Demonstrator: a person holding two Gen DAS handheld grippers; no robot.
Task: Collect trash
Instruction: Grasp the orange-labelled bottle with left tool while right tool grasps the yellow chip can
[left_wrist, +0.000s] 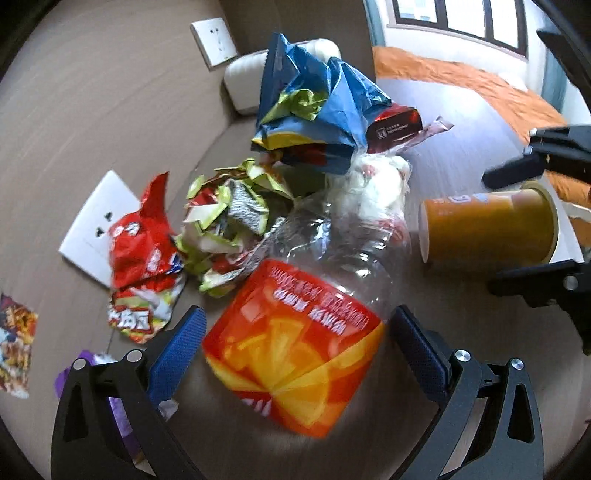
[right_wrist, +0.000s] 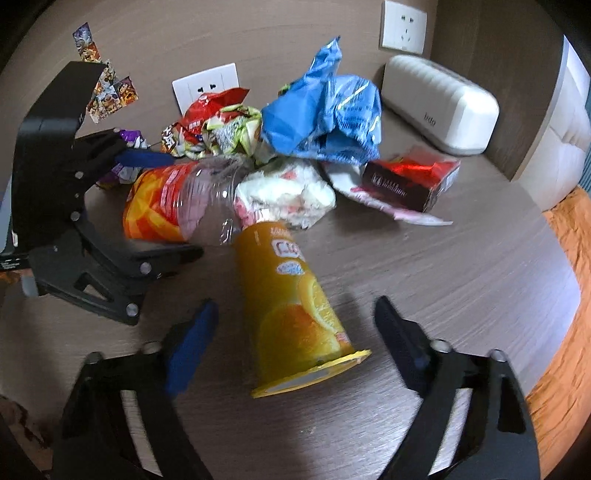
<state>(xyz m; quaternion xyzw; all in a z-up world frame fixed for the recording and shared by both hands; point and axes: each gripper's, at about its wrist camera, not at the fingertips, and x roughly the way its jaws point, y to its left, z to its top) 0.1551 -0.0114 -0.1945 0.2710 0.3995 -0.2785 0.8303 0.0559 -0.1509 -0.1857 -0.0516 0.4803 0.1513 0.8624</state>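
My left gripper (left_wrist: 295, 332) is spread wide around the crushed clear plastic bottle (left_wrist: 295, 347) with the orange-slice label, pads either side and not pressing yet, so nothing held. Over on the right, my right gripper (right_wrist: 295, 325) stands parted around the yellow-orange paper cup (right_wrist: 295, 306) lying on its side, rim towards me; a gap shows on both sides, so no grip there either.

Left to right across the wooden table (right_wrist: 461, 277): a torn comic-print wrapper (left_wrist: 14, 339) at the edge, a purple scrap (left_wrist: 92, 369) under my left finger, the red snack bag (left_wrist: 144, 251) lying over a white wall socket (left_wrist: 92, 225), the crumpled green-and-silver wrapper (left_wrist: 229, 218), the bottle, a white wad of tissue (left_wrist: 373, 188), the blue chip bag (left_wrist: 314, 96) heaped above, a dark red carton (left_wrist: 395, 125), then the cup.

By my read, collecting has barely begun: everything lies loose on the table and no bin or bag is in sight, so the whole pile is left.

Hard to tell: the bottle's neck and cap are buried under the wrappers, the carton's print is too small to read, and the purple scrap is mostly hidden
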